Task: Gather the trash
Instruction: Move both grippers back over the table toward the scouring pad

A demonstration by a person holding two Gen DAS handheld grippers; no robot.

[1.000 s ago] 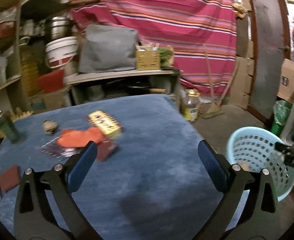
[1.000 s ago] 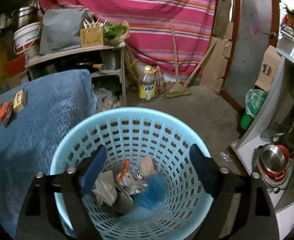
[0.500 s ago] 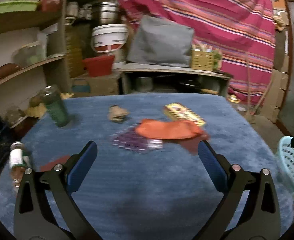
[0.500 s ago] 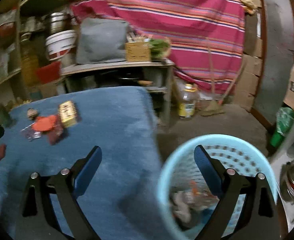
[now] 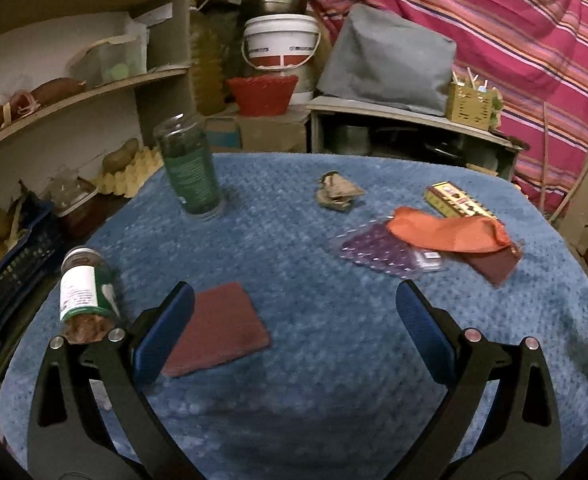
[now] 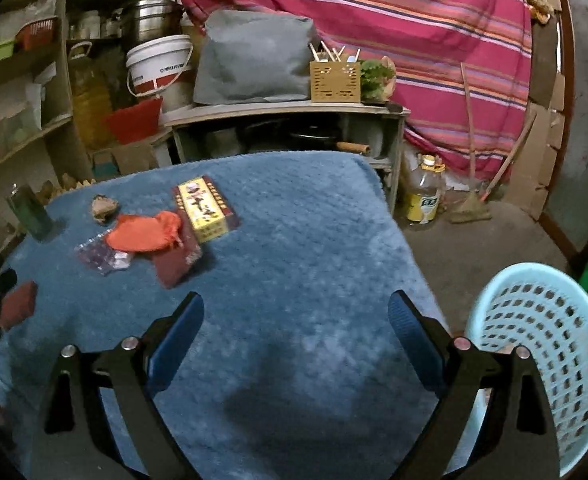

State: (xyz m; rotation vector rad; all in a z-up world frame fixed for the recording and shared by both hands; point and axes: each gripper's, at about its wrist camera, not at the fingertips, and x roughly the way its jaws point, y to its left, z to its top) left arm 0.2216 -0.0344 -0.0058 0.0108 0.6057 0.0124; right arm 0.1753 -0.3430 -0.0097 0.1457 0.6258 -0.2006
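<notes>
On the blue-covered table (image 5: 294,380) lie a crumpled brown paper (image 5: 337,192), an orange wrapper (image 5: 445,232), a clear purple packet (image 5: 377,250), a yellow box (image 5: 457,202) and dark red flat pieces (image 5: 218,328). My left gripper (image 5: 294,320) is open and empty above the table's near side, its left finger over a red piece. My right gripper (image 6: 295,328) is open and empty above the table's right part (image 6: 294,280). The light blue basket (image 6: 549,356) stands on the floor right of it. The wrapper (image 6: 144,232), box (image 6: 206,208) and paper (image 6: 102,208) lie far left.
A green glass jar (image 5: 190,172) stands on the table's far left, and a labelled jar (image 5: 86,296) lies on its side near the left edge. Shelves with buckets, pots and crates stand behind (image 5: 278,44). An oil bottle (image 6: 423,196) and broom stand on the floor.
Both grippers swung left, away from the basket and over the table. The left view now faces the trash and jars; the basket slid to the right edge of the right view.
</notes>
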